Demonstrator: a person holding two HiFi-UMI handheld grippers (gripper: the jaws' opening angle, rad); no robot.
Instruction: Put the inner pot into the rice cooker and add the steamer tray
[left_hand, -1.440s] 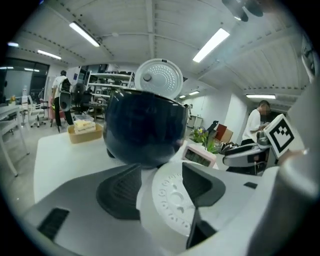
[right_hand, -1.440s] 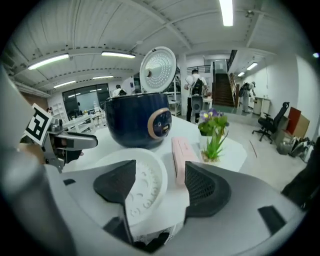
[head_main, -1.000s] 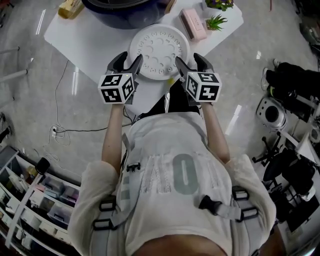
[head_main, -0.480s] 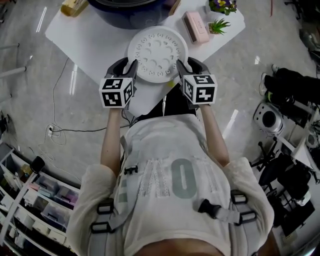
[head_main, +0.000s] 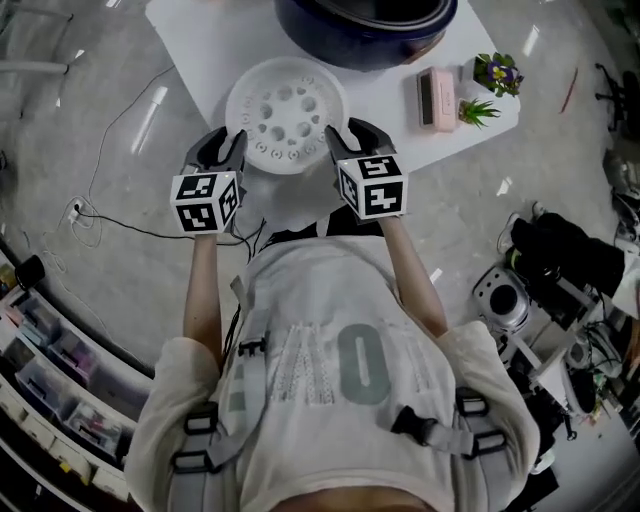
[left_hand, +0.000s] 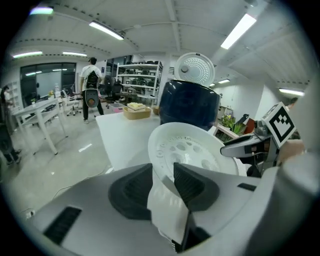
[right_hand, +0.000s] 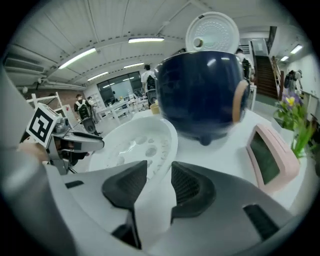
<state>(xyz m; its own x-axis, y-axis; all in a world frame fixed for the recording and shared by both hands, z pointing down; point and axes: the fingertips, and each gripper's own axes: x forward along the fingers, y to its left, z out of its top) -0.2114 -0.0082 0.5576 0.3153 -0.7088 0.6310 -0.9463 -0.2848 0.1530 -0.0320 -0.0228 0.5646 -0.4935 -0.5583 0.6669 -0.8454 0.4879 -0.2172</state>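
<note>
The steamer tray (head_main: 285, 115) is held over the bench (head_main: 205, 45), near the open rice cooker (head_main: 365, 30), at opposite rims: the jaws of the left gripper (head_main: 228, 148) and right gripper (head_main: 338, 137) have just been closed narrowly on it. It should be kept level and both sides carried together.

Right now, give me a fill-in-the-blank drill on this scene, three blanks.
1. The left claw and right claw each pinch the rim of the white ____.
2. The navy rice cooker has its lid ____.
3. The flat device beside the potted plants is coloured ____.
Missing: steamer tray; open; pink.
Both claws have just been closing, with the tray's rim between their jaws.
</note>
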